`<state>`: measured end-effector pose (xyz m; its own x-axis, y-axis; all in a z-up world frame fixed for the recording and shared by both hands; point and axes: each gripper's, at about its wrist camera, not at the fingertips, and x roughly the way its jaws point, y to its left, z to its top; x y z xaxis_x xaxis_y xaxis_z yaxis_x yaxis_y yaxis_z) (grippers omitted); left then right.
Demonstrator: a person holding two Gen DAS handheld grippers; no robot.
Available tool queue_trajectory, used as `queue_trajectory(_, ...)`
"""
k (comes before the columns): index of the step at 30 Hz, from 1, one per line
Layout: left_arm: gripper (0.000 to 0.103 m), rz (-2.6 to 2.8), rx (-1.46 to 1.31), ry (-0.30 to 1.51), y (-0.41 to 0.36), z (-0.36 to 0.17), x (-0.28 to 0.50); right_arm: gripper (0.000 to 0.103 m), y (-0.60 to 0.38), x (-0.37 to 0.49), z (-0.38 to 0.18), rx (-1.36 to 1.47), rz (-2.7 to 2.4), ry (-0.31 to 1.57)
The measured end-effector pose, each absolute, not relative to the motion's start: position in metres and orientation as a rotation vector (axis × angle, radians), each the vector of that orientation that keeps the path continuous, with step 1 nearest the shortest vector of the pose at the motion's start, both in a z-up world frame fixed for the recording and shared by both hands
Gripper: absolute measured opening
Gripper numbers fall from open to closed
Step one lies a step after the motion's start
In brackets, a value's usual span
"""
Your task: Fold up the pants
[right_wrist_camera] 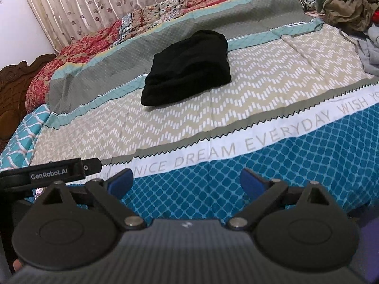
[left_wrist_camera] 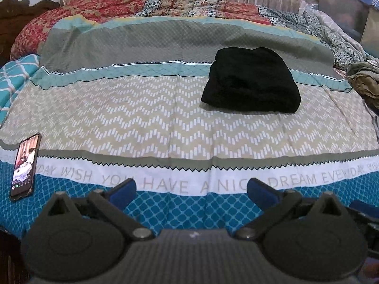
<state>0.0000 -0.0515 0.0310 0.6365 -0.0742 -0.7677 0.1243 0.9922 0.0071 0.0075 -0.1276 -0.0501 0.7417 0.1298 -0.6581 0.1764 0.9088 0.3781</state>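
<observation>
A phone (left_wrist_camera: 24, 165) is seen at the left of the bed (left_wrist_camera: 165, 108). Both the left tool (left_wrist_camera: 191, 189) and the right tool (right_wrist_camera: 187, 179) are held apart and empty. The black pants (left_wrist_camera: 251, 80), soft and floppy, are piled further right and are best pinched at an edge.

A wide bed covered by a striped bedsheet (left_wrist_camera: 165, 123) of teal lattice, beige zigzag and grey bands, with a white band of printed grey words, fills most of the room. Beyond the bedsheet's far edge lies a red and blue floral quilt (left_wrist_camera: 99, 9), and behind this quilt hangs a pleated beige curtain with a leaf print (right_wrist_camera: 78, 7), next to a plain white wall (right_wrist_camera: 14, 28). At the bedsheet's left end stands a dark carved wooden headboard (right_wrist_camera: 11, 87).
</observation>
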Motion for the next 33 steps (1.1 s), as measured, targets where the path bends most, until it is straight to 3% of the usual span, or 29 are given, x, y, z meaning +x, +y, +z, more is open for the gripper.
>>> queue_trajectory(33, 0.103, -0.081, 0.161, 0.888, -0.062, 0.023, 0.001, 0.098, -0.140, -0.003, -0.061, 0.506, -0.066, 0.810)
